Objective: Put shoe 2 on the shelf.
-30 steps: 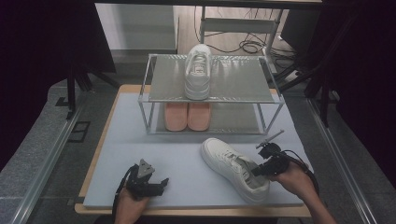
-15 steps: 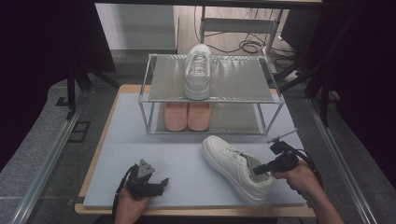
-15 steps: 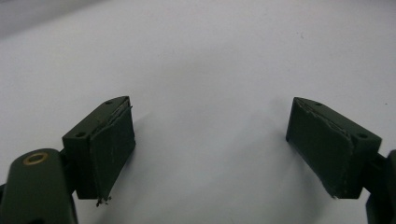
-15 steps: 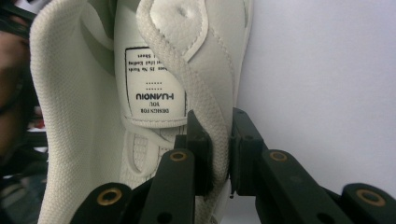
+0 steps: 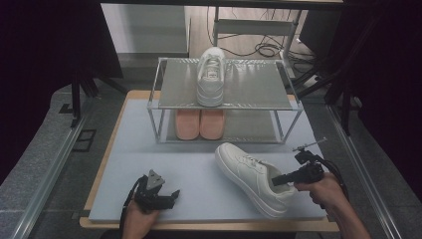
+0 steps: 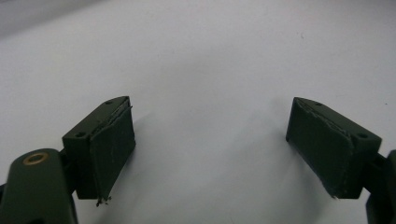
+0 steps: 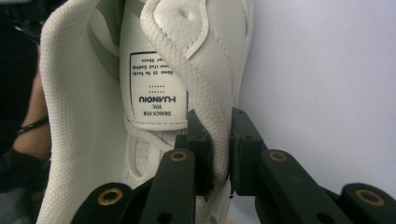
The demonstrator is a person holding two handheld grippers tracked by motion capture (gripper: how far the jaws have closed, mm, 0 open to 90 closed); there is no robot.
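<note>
Nearest me, in front of the metal rack [image 5: 226,102], the left gripper [image 5: 166,195] is resting on the grey mat [image 5: 189,164] with its jaws spread wide and nothing between them. To its right, the right gripper [image 5: 275,181] is pinching the padded heel collar of the white sneaker [image 5: 251,174], which is lying on the mat just before the rack. Farther back, a matching white sneaker [image 5: 210,75] is sitting on the rack's top shelf, with a pair of orange shoes [image 5: 199,123] below it.
</note>
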